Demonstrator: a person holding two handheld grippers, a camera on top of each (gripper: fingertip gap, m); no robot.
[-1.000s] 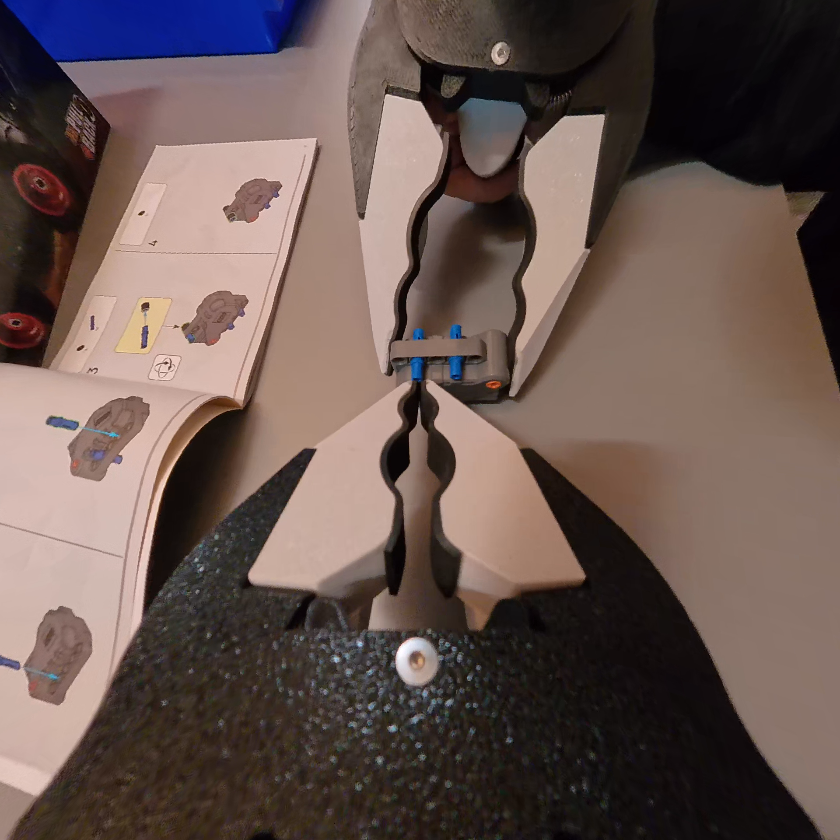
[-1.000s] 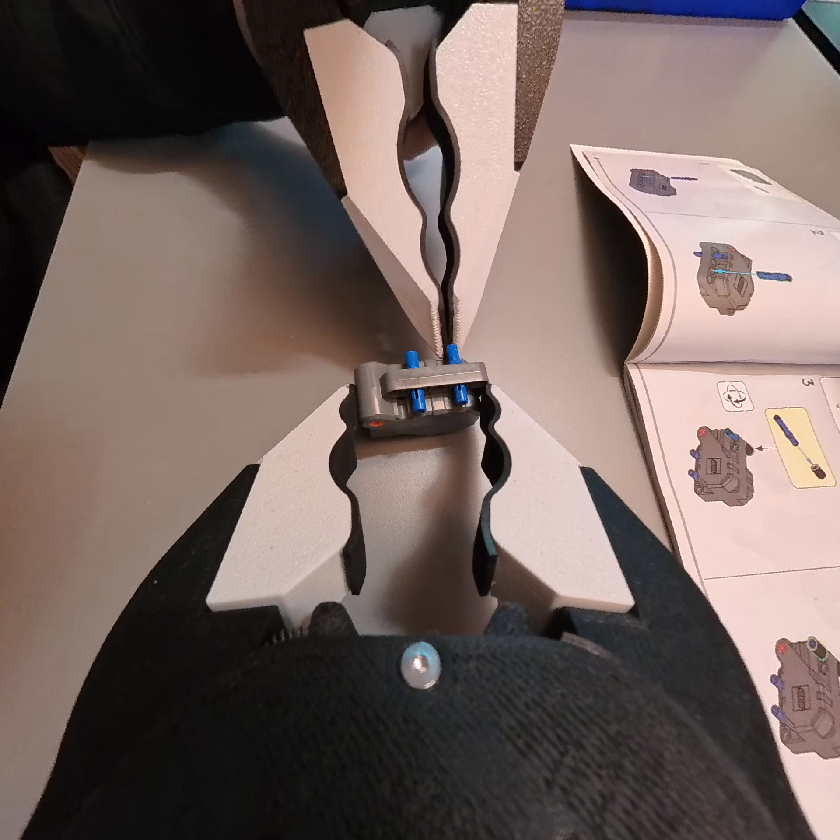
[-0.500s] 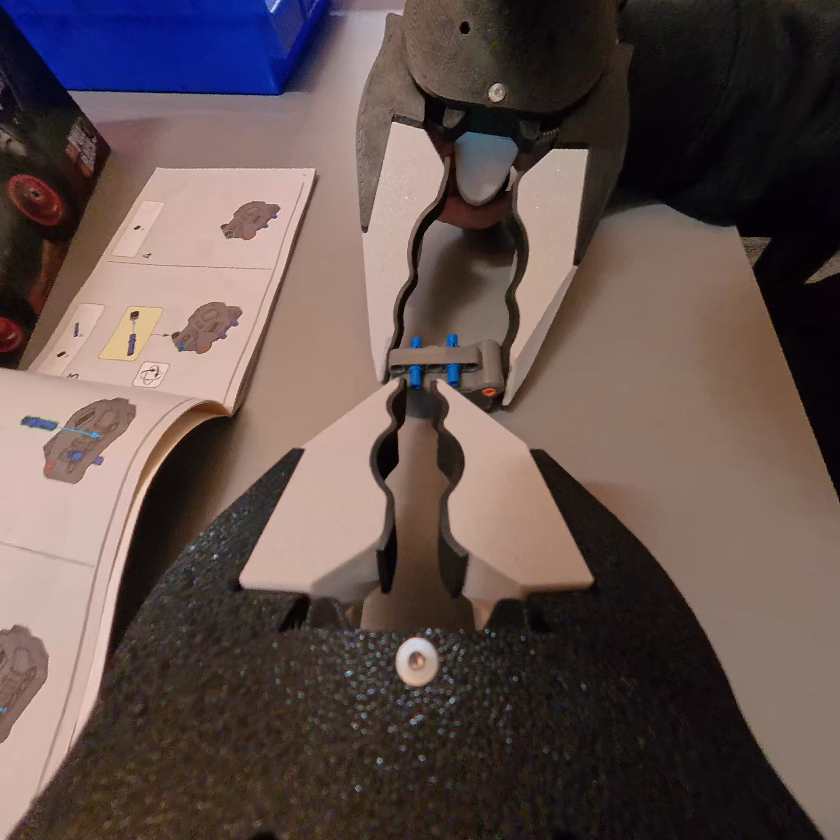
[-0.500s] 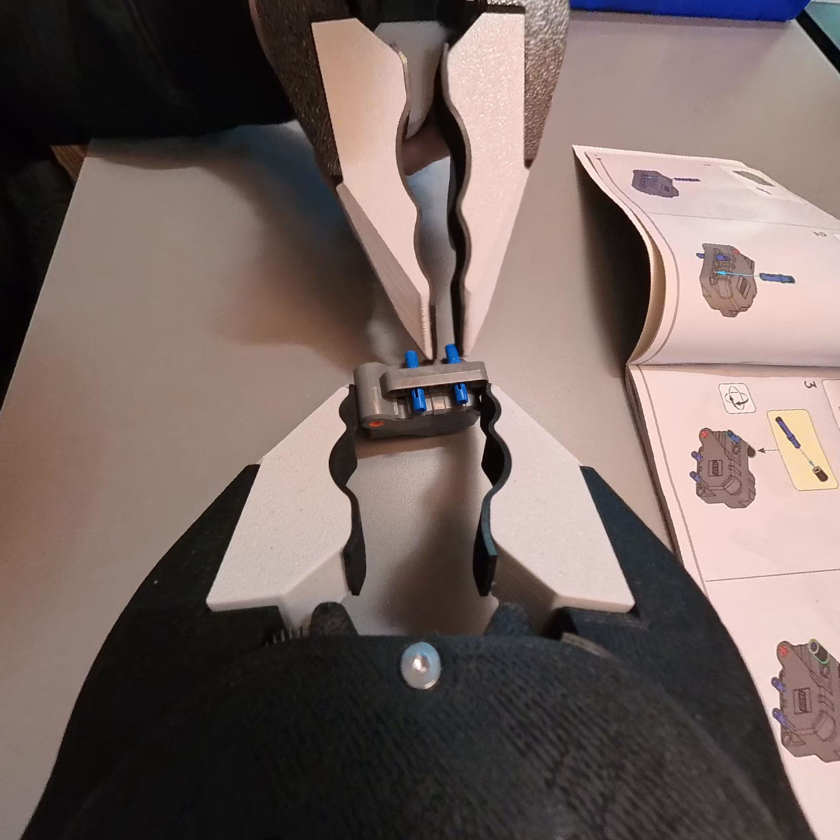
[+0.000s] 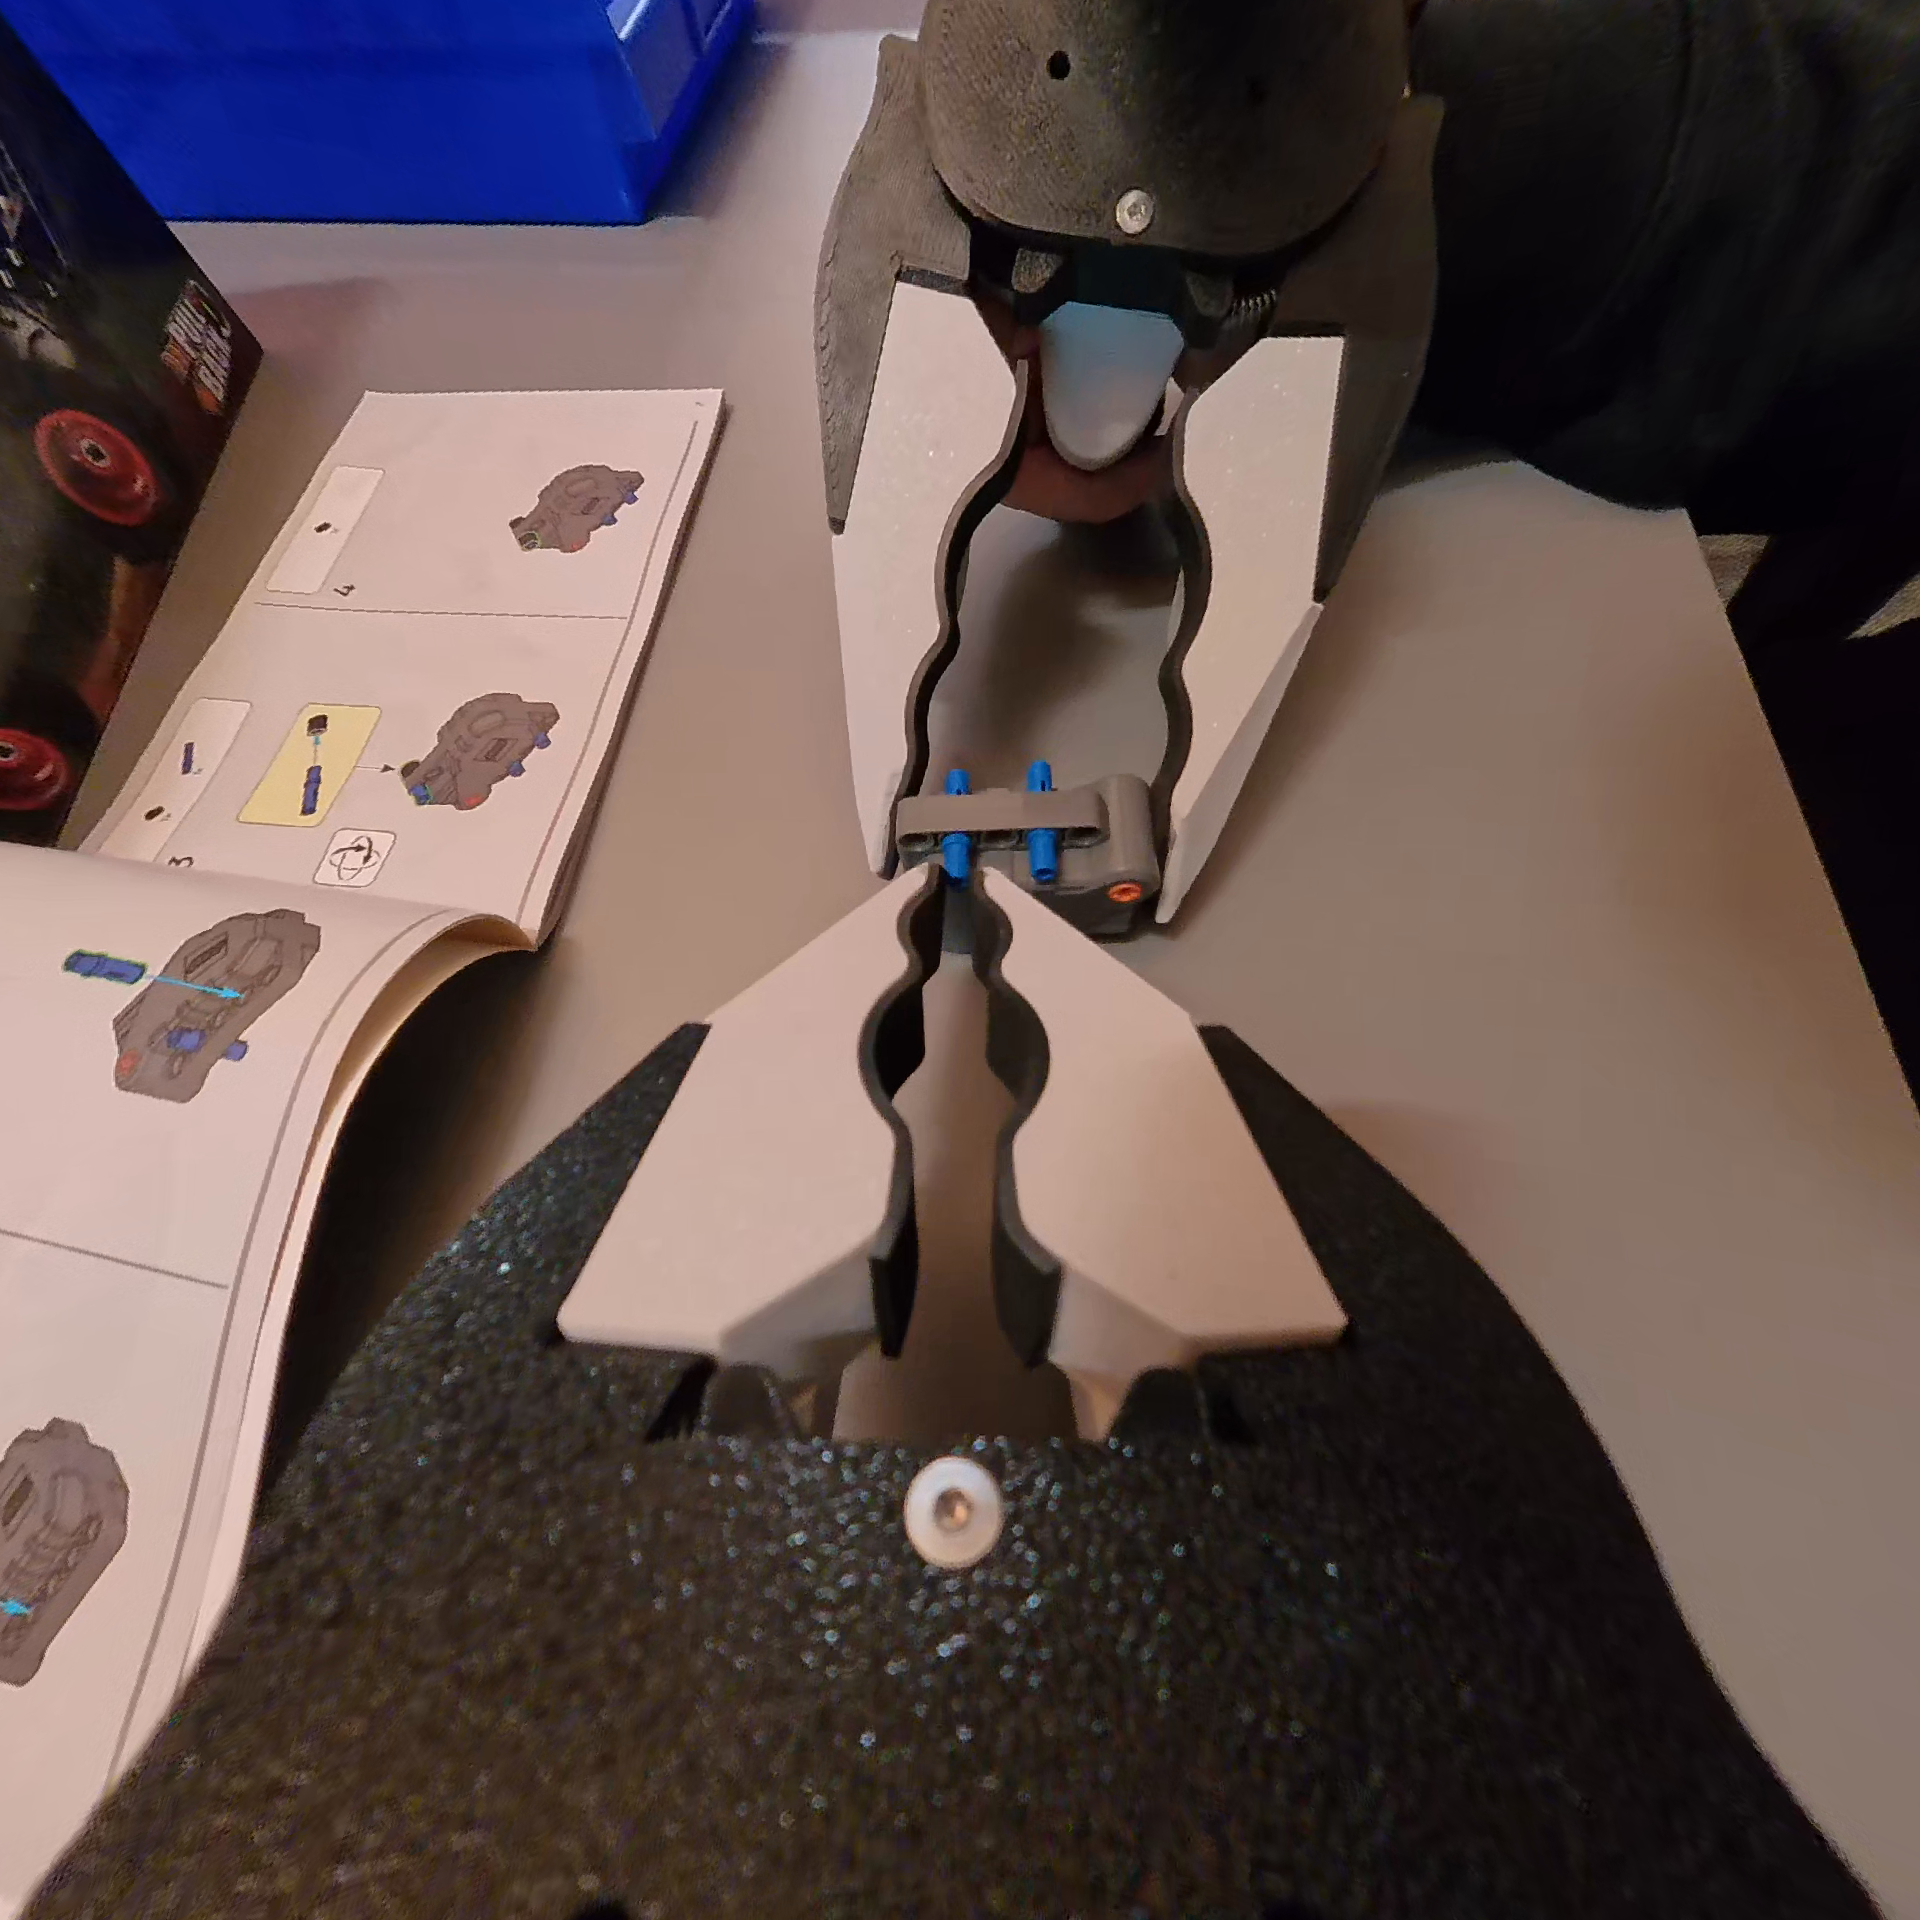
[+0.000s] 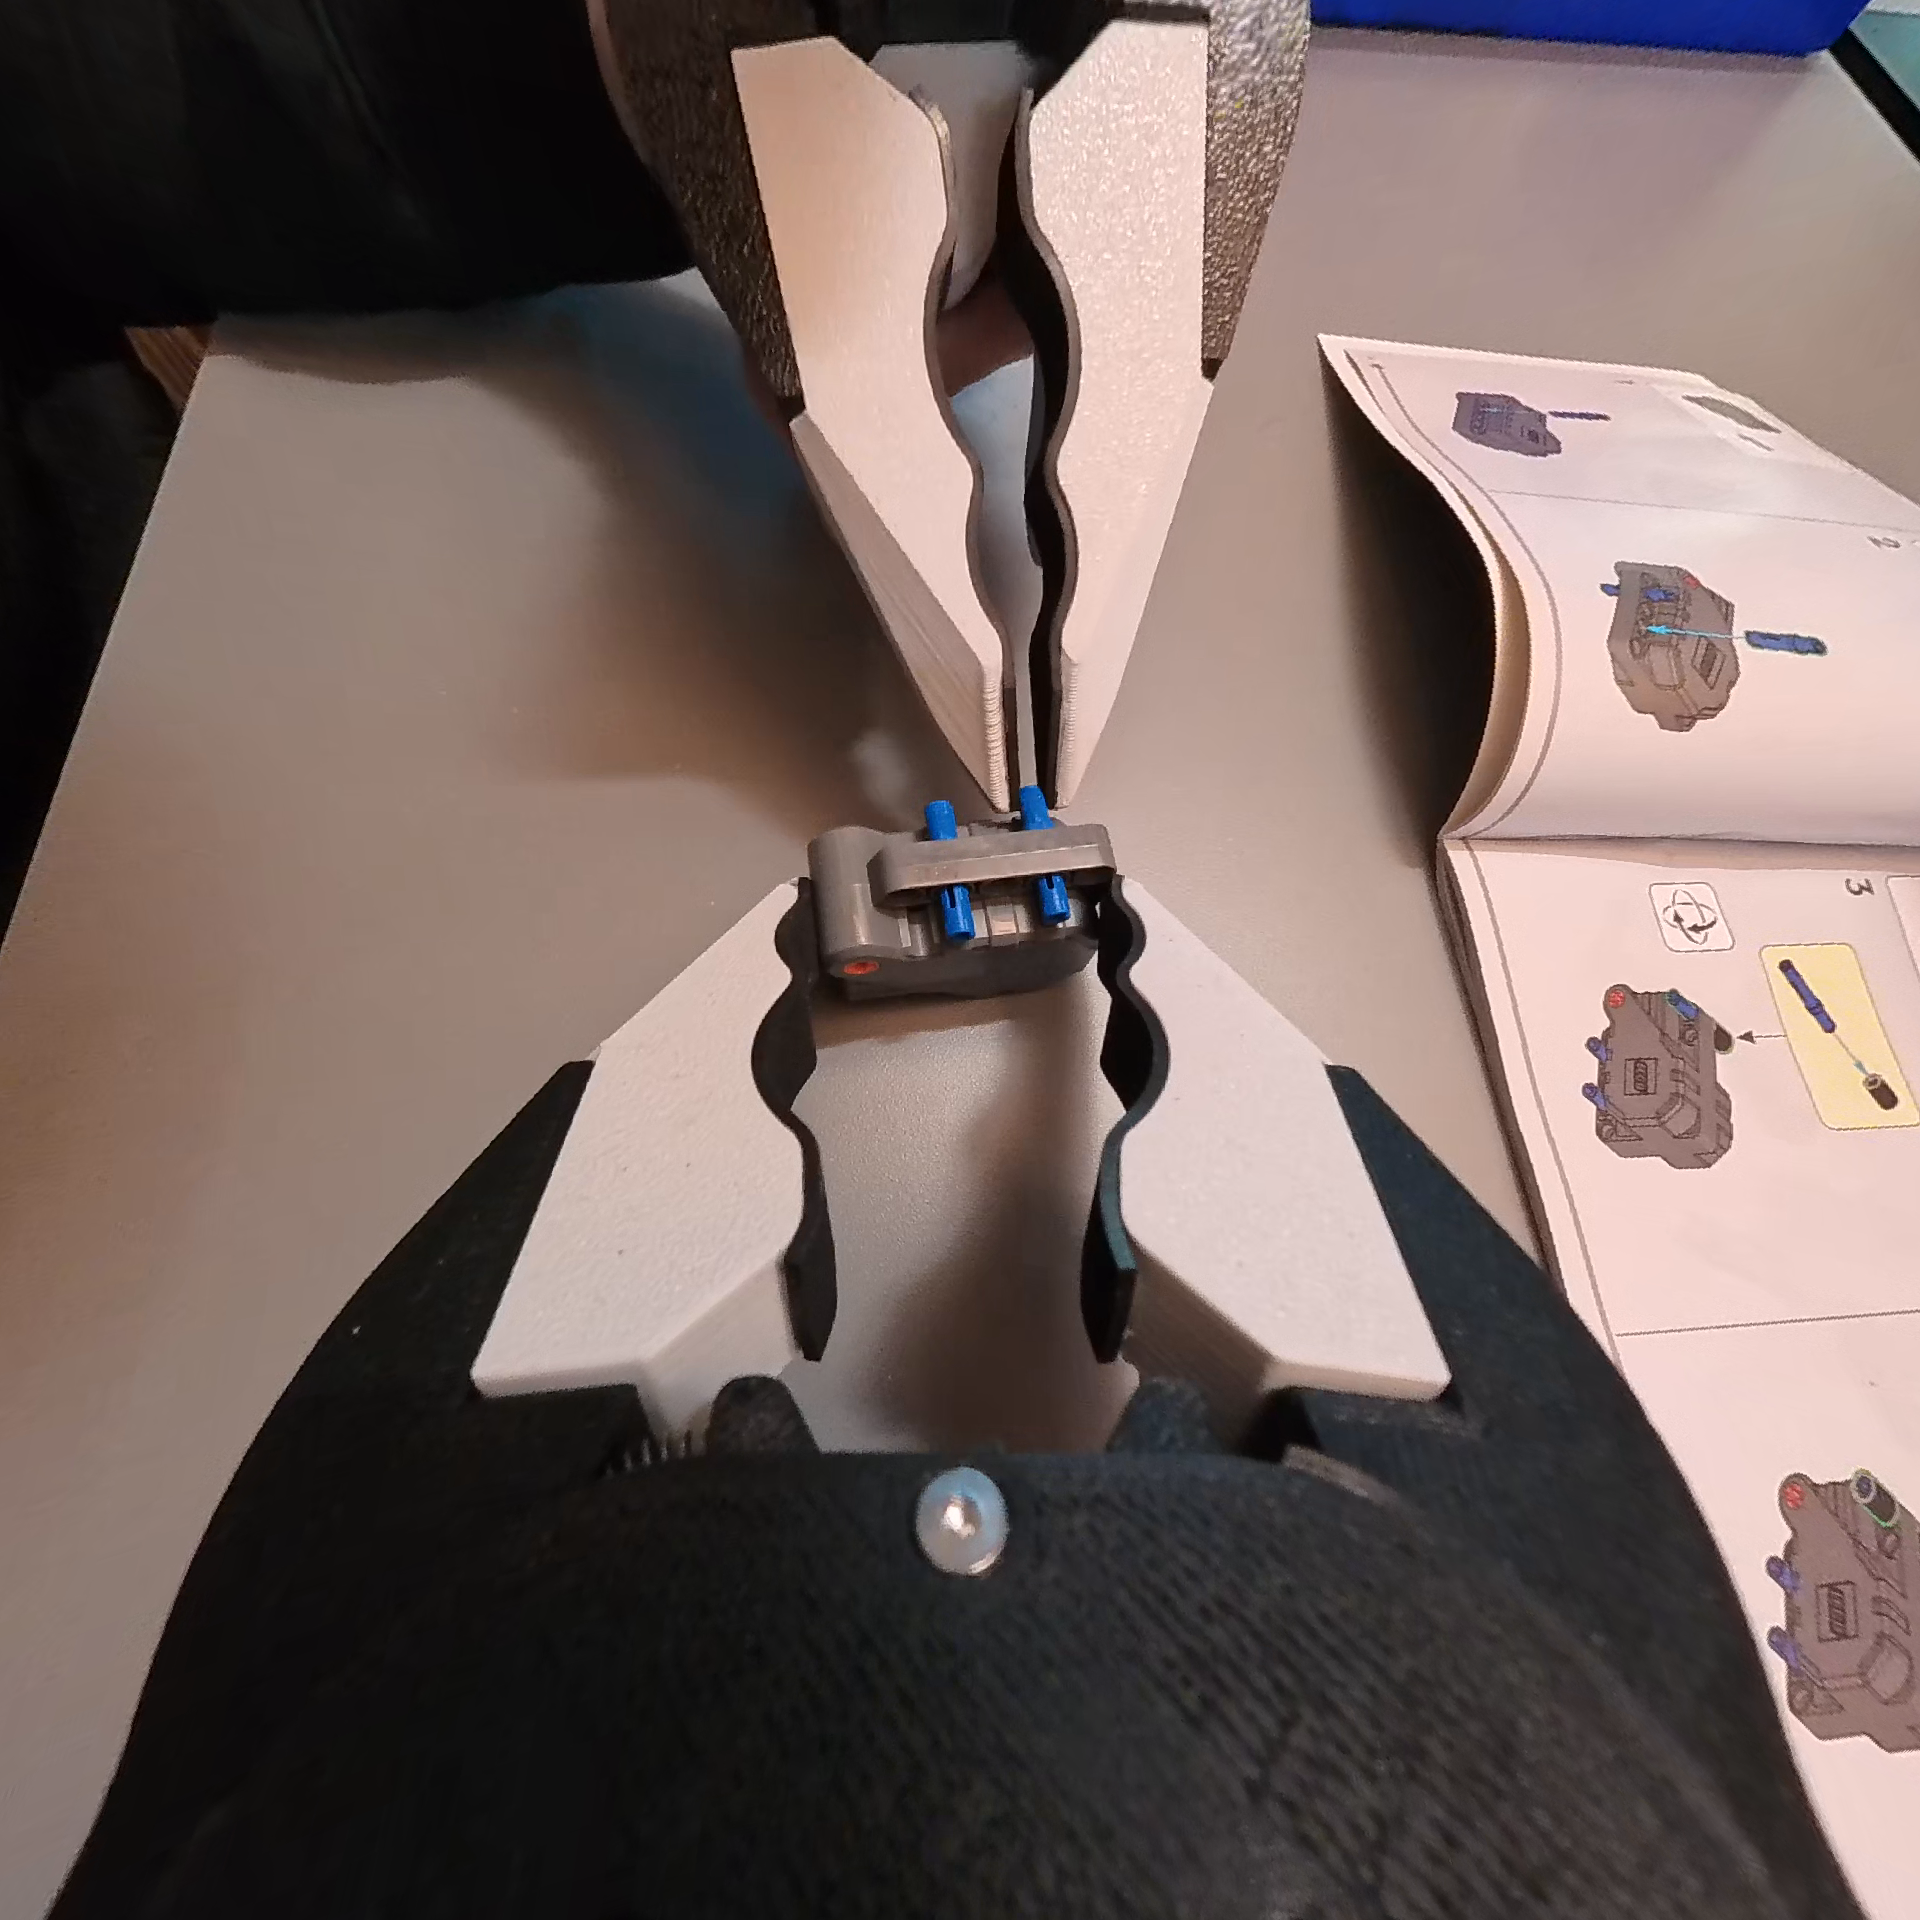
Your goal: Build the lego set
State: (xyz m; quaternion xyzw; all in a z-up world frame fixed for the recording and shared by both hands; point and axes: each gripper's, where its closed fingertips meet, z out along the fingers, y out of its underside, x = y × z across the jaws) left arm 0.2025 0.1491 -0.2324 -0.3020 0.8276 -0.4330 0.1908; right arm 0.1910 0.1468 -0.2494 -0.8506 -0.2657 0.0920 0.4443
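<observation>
A dark grey lego block (image 5: 1107, 847) carries a flat grey beam (image 5: 997, 816) pinned on by two blue pins (image 5: 1039, 831). My right gripper (image 6: 961, 904) is shut on the block (image 6: 966, 951) and holds it just above the table; it also shows in the left wrist view (image 5: 1029, 883). My left gripper (image 5: 953, 883) faces it, fingers a narrow gap apart, tips at the end of the left blue pin (image 5: 956, 852). In the right wrist view the left gripper (image 6: 1027, 795) points down at the far pin end (image 6: 1032, 805).
An open instruction booklet (image 5: 447, 644) lies left of the grippers and also shows in the right wrist view (image 6: 1662, 1039). A black set box (image 5: 83, 468) and a blue bin (image 5: 416, 94) stand beyond it. The grey table's edge (image 5: 1766, 748) runs close by, with a dark sleeve there. My two grippers' fingertips are within a few centimetres of each other.
My left gripper was pinched shut at the blue pin; its fingers have parted a little and it has drawn slightly back. The right gripper and block have stayed put.
</observation>
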